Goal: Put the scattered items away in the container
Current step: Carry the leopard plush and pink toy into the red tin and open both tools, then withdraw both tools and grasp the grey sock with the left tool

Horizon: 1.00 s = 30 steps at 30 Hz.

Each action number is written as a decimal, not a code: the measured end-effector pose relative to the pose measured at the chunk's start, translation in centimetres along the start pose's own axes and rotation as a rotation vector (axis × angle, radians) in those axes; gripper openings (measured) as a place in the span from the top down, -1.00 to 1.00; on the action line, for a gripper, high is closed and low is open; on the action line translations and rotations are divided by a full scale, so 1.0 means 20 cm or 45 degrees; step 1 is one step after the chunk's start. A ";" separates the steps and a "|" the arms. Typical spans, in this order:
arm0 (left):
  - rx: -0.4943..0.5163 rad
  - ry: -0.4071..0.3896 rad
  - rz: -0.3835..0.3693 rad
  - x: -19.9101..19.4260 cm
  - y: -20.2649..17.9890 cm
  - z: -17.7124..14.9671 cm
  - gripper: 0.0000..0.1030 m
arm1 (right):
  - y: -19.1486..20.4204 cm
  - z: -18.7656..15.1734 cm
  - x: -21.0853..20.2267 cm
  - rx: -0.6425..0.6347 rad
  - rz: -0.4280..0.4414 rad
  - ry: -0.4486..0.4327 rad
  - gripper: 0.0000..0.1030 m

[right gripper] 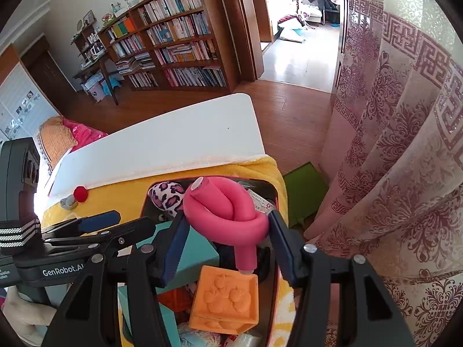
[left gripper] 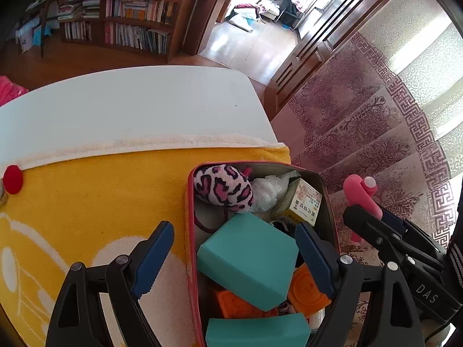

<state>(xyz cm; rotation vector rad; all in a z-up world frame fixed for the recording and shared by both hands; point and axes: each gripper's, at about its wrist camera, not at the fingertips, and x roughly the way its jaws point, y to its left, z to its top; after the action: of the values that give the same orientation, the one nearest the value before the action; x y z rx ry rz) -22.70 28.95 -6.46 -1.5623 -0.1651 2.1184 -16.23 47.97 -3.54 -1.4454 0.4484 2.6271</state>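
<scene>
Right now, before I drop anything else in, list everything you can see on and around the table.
container: one, red-rimmed, on the yellow towel
teal blocks: two, inside the container
orange embossed cube: one, in the container
leopard plush: one, pink-black, far end of container
small carton: one, in the container
pink foam roller: one, knotted
yellow towel: one, over the white table
red ball: one, on the towel
left gripper: open, above the container
right gripper: shut on pink foam roller

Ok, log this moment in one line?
left tongs: open over bin | right tongs: gripping pink foam roller above bin | teal box inside
</scene>
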 end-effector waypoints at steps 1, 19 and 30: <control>-0.012 0.000 0.003 -0.01 0.02 -0.01 -0.70 | 0.01 0.00 0.01 -0.005 0.004 0.002 -0.16; -0.190 -0.037 0.073 -0.25 0.49 -0.18 -0.70 | 0.20 -0.03 0.05 0.076 0.032 0.013 -0.49; -0.330 -0.066 0.128 -0.45 0.95 -0.32 -0.70 | 0.70 -0.09 0.12 -0.093 0.093 0.019 -0.49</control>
<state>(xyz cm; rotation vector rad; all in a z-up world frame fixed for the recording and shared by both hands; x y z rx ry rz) -20.85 7.15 -8.02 -1.6920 -0.4011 2.2907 -19.28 33.99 -3.56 -1.4982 0.4187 2.7188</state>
